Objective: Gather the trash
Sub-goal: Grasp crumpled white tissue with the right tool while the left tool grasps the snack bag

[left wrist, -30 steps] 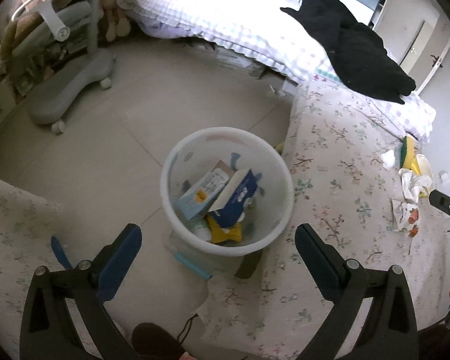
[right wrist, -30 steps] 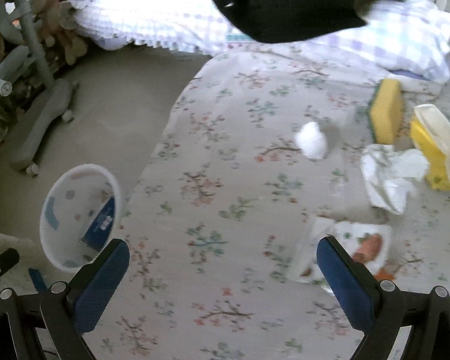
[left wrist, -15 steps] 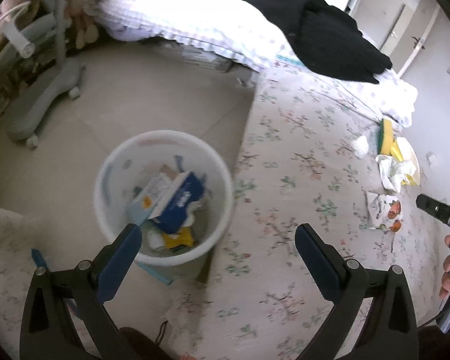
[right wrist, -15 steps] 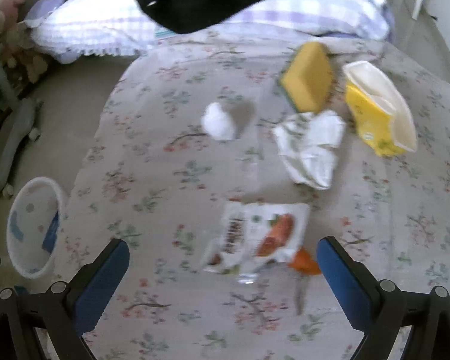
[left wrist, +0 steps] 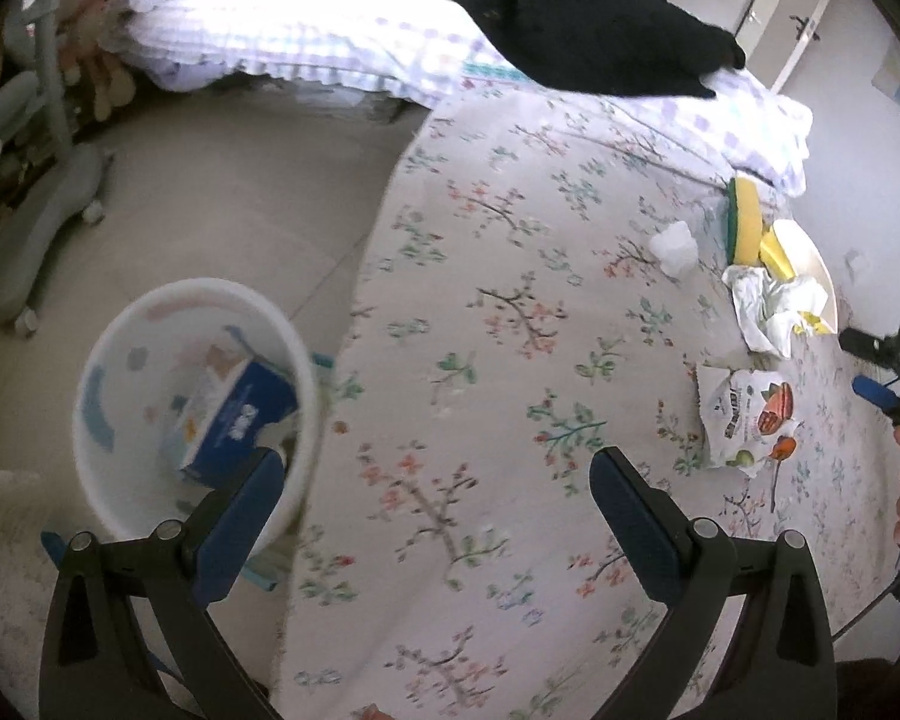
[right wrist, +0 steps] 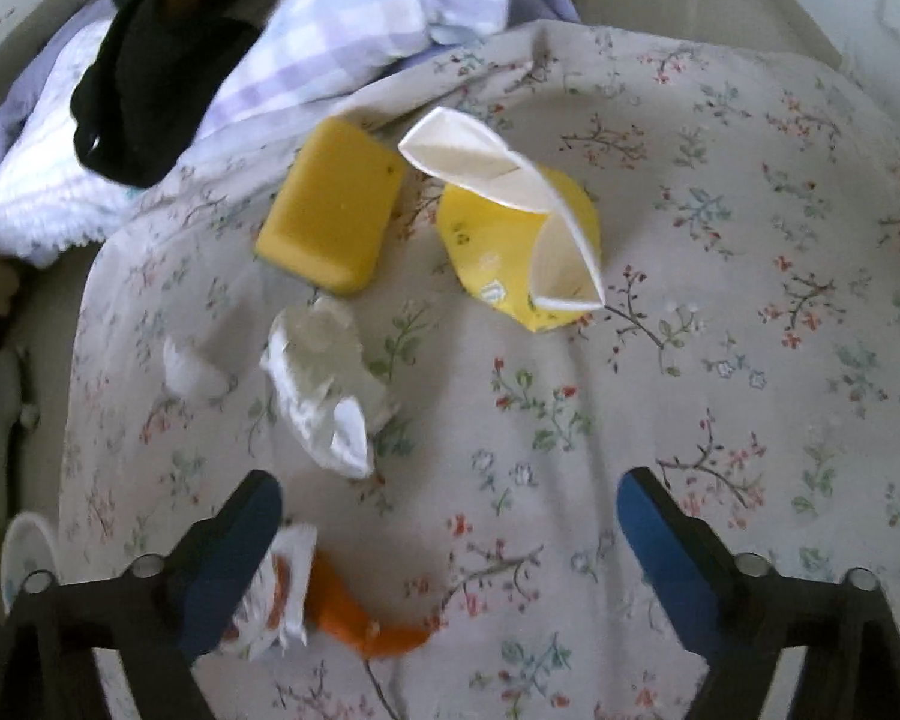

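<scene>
A white bin point(left wrist: 192, 396) stands on the floor beside the bed, with a blue box point(left wrist: 240, 414) and other rubbish inside. My left gripper point(left wrist: 438, 468) hangs open over the floral bedcover, with nothing between its fingers. Trash lies on the cover: a snack wrapper point(left wrist: 744, 414), crumpled white paper point(right wrist: 324, 384), a yellow sponge point(right wrist: 330, 210), a flattened yellow paper cup point(right wrist: 522, 228) and a small tissue ball point(right wrist: 192, 372). My right gripper point(right wrist: 450, 486) hovers just short of the crumpled paper; its jaws are closing, and only bedcover lies between them. The snack wrapper point(right wrist: 276, 588) lies by its left finger.
A black garment point(left wrist: 576, 24) and a checked quilt point(left wrist: 306, 42) are piled at the far end of the bed. A grey chair base point(left wrist: 36, 228) stands on the floor to the left. An orange scrap point(right wrist: 354, 612) lies beside the wrapper. My right gripper point(left wrist: 888, 372) shows at the left wrist view's right edge.
Both grippers have moved from the bin side out over the bed. The right one has rolled and come close above the trash, and its jaws stand slightly narrower.
</scene>
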### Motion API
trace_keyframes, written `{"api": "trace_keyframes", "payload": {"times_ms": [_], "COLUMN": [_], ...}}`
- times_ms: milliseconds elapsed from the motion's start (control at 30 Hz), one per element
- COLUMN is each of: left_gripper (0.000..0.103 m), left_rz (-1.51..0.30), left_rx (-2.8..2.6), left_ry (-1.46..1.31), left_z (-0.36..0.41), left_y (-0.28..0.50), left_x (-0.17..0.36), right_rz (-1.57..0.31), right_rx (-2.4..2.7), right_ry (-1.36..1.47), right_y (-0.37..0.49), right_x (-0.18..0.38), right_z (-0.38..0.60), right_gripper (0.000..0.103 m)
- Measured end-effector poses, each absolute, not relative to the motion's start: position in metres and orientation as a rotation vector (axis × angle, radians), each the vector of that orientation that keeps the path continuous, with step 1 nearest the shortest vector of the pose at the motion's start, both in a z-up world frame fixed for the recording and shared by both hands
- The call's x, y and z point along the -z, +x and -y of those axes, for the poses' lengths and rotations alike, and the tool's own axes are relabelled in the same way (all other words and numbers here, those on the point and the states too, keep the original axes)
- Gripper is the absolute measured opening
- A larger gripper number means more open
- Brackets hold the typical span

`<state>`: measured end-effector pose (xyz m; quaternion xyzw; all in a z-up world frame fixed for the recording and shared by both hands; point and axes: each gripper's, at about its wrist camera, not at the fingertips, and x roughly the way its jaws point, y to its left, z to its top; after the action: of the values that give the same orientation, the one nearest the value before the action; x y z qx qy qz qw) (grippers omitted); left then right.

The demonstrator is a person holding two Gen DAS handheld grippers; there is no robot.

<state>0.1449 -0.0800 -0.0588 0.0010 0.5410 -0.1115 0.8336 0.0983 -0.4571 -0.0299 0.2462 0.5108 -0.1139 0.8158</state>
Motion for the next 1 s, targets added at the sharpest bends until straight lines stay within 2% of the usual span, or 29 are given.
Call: {"api": "trace_keyframes", "payload": {"times_ms": [200,400,467,533,700,800,900,967,1000], "left_gripper": [0.103,0.103,0.103,0.103,0.102,0.098,0.087,0.073,0.071], "left_rz": [-1.174,-1.195,-1.213,-1.220,-1.228,-1.226,-1.230,-1.249,-1.259], "left_rx": [0.254,0.260,0.280,0.295,0.349,0.422,0.525,0.605,0.632], "left_ry": [0.020,0.037,0.023,0.009,0.001,-0.025,-0.083,-0.143,-0.162], "left_z": [0.103,0.112,0.113,0.115,0.131,0.148,0.165,0.177,0.183], "left_y": [0.152,0.153,0.153,0.153,0.149,0.147,0.145,0.144,0.143], "left_x": [0.071,0.078,0.080,0.081,0.081,0.079,0.082,0.087,0.090], "right_rz": [-1.063,-1.070,-1.061,-1.069,-1.036,-1.006,-0.989,-0.979,-0.975], "right_rx": [0.132,0.076,0.079,0.082,0.090,0.103,0.115,0.120,0.122], "right_ry": [0.571,0.578,0.574,0.565,0.555,0.519,0.518,0.521,0.523], "right_y": [0.114,0.135,0.140,0.141,0.128,0.112,0.097,0.088,0.082], "right_x": [0.033,0.051,0.056,0.062,0.050,0.033,0.022,0.017,0.015], "right_z": [0.447,0.432,0.431,0.431,0.441,0.452,0.464,0.472,0.476], "right_gripper": [0.084,0.065,0.051,0.019,0.015,0.015,0.015,0.015,0.015]}}
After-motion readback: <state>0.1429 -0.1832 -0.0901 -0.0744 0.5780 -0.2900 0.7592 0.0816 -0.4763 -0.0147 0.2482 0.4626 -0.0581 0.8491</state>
